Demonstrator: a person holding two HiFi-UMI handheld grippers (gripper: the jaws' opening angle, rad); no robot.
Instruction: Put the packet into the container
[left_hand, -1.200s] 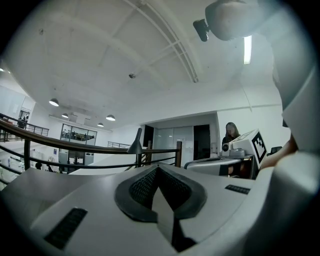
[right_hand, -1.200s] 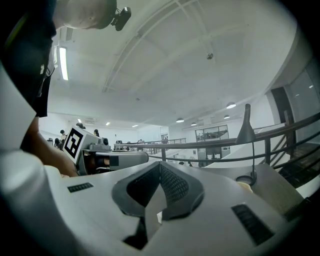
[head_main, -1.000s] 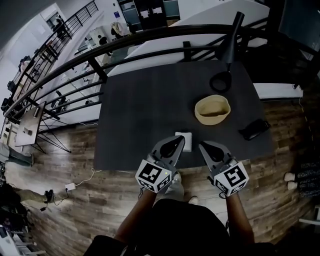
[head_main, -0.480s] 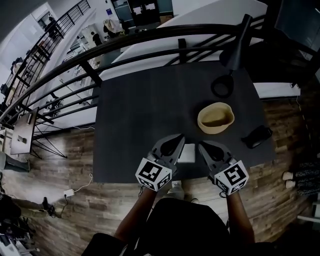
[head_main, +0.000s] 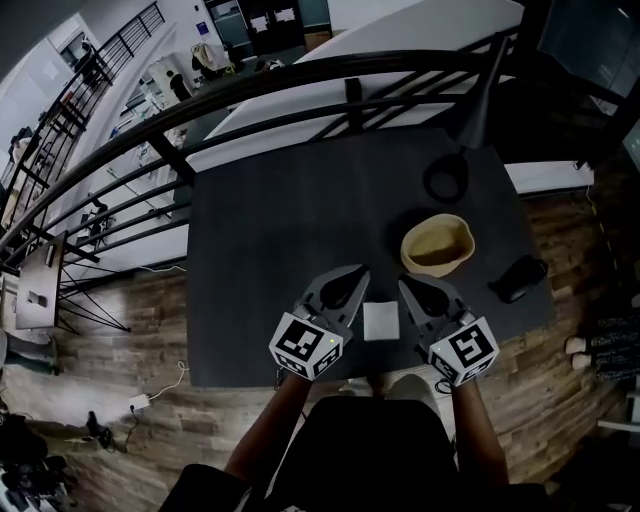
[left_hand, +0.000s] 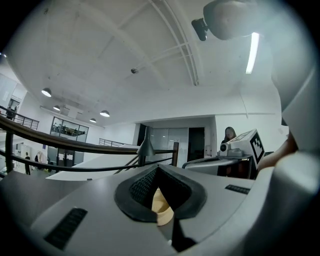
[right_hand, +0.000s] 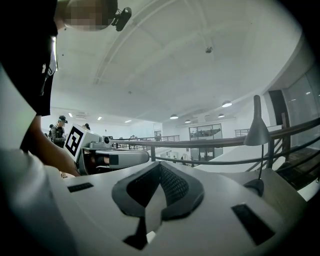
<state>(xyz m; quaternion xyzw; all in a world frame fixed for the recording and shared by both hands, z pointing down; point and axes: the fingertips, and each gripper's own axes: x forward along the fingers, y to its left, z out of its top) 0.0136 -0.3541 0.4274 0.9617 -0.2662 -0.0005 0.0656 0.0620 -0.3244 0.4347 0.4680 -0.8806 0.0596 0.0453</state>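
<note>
A small white packet lies flat on the dark table near its front edge. It sits between my two grippers and neither touches it. My left gripper is just left of it, shut and empty. My right gripper is just right of it, also shut and empty. The beige round container stands empty, beyond and to the right of the right gripper's tips. In the left gripper view the container shows through the slit below the closed tips. The right gripper view shows shut tips over bare table.
A black lamp stands at the table's far right, its base behind the container. A black object lies near the right edge. A dark railing runs behind the table. Wooden floor surrounds it.
Both grippers have moved forward over the table together. The packet, ahead of their tips before, now lies between the two gripper bodies. Both stay shut.
</note>
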